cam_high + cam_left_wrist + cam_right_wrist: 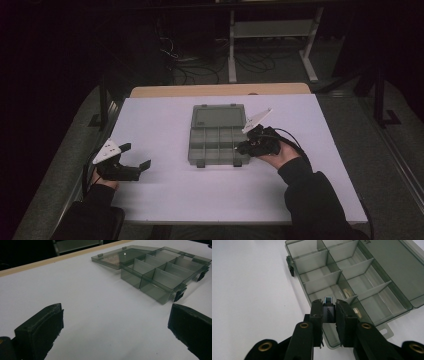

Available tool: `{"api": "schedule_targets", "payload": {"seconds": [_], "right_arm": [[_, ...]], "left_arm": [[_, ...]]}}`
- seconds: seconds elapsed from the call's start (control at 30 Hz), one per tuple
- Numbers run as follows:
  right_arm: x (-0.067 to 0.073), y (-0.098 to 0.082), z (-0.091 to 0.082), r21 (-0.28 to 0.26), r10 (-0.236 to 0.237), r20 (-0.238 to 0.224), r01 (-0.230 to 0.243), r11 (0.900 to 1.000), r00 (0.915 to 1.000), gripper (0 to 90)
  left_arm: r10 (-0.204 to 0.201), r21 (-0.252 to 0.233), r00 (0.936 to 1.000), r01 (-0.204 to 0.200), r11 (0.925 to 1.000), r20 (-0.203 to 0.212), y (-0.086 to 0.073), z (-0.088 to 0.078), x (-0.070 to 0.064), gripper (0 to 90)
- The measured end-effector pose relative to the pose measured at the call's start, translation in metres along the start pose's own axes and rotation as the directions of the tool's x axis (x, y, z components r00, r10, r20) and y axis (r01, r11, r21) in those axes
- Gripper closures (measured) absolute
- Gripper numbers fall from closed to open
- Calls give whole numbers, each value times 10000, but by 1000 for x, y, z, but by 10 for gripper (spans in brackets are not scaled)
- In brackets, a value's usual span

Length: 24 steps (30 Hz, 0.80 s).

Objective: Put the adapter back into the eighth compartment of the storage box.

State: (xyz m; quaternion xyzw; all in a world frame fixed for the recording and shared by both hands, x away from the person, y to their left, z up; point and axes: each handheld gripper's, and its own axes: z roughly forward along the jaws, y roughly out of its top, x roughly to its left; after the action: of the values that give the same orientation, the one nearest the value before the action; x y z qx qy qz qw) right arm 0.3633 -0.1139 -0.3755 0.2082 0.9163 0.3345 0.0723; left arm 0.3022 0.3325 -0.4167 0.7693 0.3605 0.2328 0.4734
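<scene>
Right claw (329, 312) over white table (165, 190)

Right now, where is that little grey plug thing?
The small grey adapter is pinched in the right gripper, just above the near corner compartment of the open organizer box on the table's right side.

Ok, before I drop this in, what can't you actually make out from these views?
- Small grey adapter, right gripper view: the right claw pads cover its sides and its lettering is too small to read.
- Compartment box, right gripper view: the claw hides its near corner; the lid runs off the top edge.
- High view: the right claw is too dark to show the adapter.
</scene>
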Motion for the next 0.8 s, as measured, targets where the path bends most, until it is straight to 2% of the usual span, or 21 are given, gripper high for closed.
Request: {"api": "schedule_targets", "payload": {"seconds": [0.53,0.8], "right_arm": [[-16,-4,15,305,338,85,-340,9990,9994,746],[-17,-5,24,568,214,189,-224,9981,9996,746]], "left_arm": [[2,-6,10000,-2,10000,12,0,0,0,0],[6,-12,10000,-6,10000,18,0,0,0,0]]}}
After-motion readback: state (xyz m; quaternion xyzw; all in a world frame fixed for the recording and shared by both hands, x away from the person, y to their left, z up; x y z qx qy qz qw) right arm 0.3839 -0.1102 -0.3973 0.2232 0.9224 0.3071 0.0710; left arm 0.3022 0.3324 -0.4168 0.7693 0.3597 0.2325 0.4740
